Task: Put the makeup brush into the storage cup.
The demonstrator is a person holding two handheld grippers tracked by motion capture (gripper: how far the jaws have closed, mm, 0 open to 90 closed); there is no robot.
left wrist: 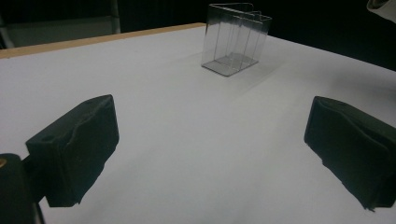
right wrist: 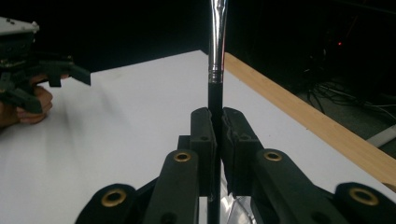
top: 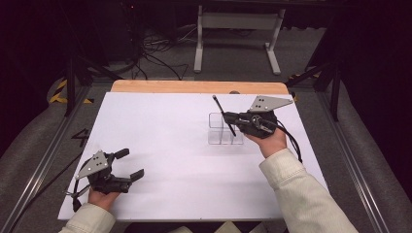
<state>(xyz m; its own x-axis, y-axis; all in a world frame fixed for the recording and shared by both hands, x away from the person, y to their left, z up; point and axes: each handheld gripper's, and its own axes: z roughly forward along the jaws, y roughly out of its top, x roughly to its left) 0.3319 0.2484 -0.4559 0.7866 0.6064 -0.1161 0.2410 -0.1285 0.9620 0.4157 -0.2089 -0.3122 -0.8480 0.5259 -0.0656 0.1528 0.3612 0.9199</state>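
Right tongs (right wrist: 215, 135) pinch a brush (right wrist: 216, 56) pointing straight ahead along them; left tongs (top: 127, 163) spread.

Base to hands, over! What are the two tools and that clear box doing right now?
Right tool shut on a thin black brush, above the clear box. Left tool open, holding nothing, near the table's front edge. Nothing blocking the box.

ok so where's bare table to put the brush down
The white table is bare between the left claw and the clear organizer, and along the near edge. The crowded spot is by the organizer, where the right claw grips the brush.
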